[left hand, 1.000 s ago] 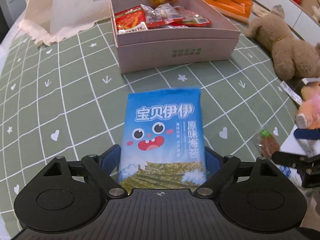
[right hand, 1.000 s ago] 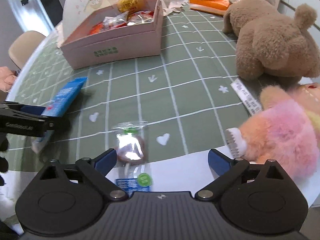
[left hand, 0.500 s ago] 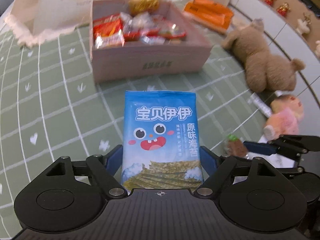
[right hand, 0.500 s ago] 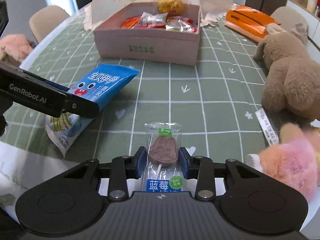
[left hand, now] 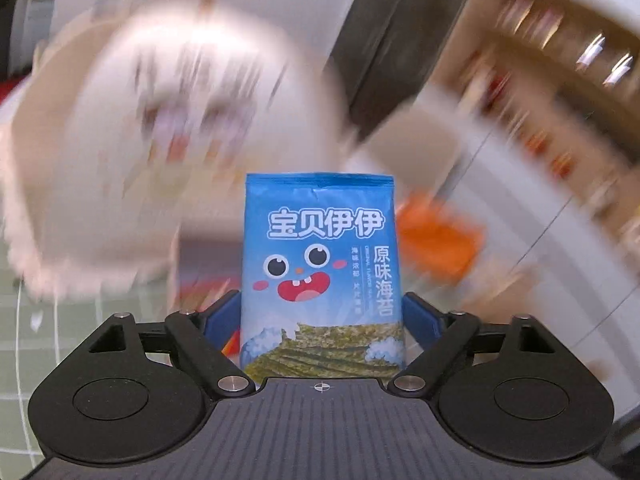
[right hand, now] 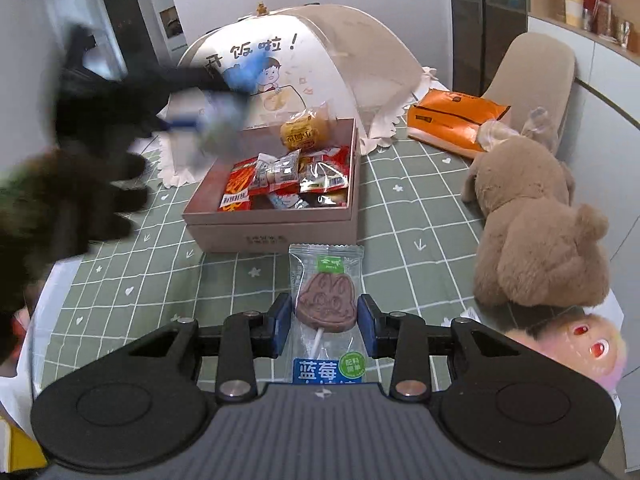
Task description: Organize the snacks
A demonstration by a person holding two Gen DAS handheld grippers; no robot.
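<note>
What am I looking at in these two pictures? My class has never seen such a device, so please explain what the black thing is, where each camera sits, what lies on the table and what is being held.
No robot here: a person holds a hand tool with two fingers in each hand, and a camera on each tool looks forward along them. The black shape low in each picture is the tool itself.

The left tool's view is blurred. The left gripper is shut on a blue seaweed snack packet.

The right tool's view is sharp. The right gripper is shut on a wrapped lollipop, its fingers closed in on it a moment ago.

On the green checked tablecloth stand a pink box of snacks, a mesh food cover, an orange pack and a brown plush toy. The dark blur at left is the other tool.
</note>
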